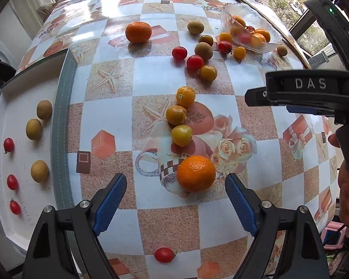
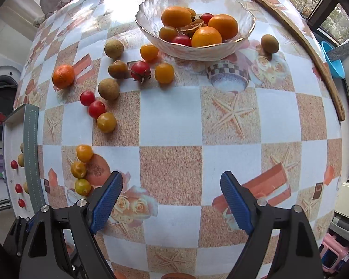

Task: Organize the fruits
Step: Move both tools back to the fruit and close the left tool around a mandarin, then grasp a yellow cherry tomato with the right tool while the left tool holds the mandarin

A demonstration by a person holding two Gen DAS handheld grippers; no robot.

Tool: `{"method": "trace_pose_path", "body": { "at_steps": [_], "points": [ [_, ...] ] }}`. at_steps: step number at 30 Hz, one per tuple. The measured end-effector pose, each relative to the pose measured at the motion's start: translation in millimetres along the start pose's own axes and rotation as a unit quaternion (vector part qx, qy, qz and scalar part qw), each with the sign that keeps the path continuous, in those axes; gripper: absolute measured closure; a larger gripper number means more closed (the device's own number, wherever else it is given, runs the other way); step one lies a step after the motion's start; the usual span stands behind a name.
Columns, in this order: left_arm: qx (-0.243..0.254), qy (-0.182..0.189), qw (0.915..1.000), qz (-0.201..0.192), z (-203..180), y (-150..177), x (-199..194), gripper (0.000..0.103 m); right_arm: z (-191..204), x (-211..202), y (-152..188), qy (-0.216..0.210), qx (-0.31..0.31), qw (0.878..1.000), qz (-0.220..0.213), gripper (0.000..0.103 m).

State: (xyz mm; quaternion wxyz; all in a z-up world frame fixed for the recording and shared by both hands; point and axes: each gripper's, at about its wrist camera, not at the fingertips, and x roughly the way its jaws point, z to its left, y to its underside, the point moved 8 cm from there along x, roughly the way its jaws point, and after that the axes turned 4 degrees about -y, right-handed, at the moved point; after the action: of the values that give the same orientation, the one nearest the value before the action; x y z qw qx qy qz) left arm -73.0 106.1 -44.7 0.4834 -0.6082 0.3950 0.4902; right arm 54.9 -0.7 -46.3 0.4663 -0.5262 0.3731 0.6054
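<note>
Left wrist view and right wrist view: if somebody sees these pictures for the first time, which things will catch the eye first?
Probably the big orange, lying on the checkered tablecloth between the wide-open fingers of the left gripper. Next, the glass bowl heaped with fruit at the far side of the table. Then the white tray at the left, holding rows of brown fruits and red tomatoes.

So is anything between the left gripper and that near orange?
Nothing visible. The near orange sits on the table just ahead of the open left gripper, toward its right finger; the three yellow tomatoes lie beyond it.
</note>
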Motion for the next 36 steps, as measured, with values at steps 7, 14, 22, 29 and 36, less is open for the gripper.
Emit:
{"method": "trace_pose_path", "body": {
  "at_steps": [7, 14, 22, 29, 36],
  "points": [
    [-0.019, -0.026, 0.9994, 0.015, -5.0, 6.1, 21.9, 0.016, -4.4, 9.1, -41.1, 0.012, -0.025, 0.999, -0.029, 0.028],
    [-0.026, -0.040, 0.9988, 0.013, -11.1, 5.7, 27.9, 0.016, 2.0, 14.1, -70.3, 0.015, -0.045, 0.997, -0.063, 0.040],
    [-0.035, -0.041, 0.9985, 0.002, -9.7, -10.7, 21.4, 0.058, 33.3, 24.0, -96.5, 0.004, -0.056, 0.994, -0.099, 0.074],
    [-0.049, 0.002, 0.9988, 0.001, 4.7, -10.6, 14.6, 0.065, 32.3, 11.3, -87.3, -0.017, -0.046, 0.994, -0.100, 0.092],
    [-0.043, 0.021, 0.9989, 0.001, 27.6, 0.8, 2.9, 0.065, 18.0, -6.1, -44.2, -0.033, -0.040, 0.995, -0.081, 0.092]
  ]
}}
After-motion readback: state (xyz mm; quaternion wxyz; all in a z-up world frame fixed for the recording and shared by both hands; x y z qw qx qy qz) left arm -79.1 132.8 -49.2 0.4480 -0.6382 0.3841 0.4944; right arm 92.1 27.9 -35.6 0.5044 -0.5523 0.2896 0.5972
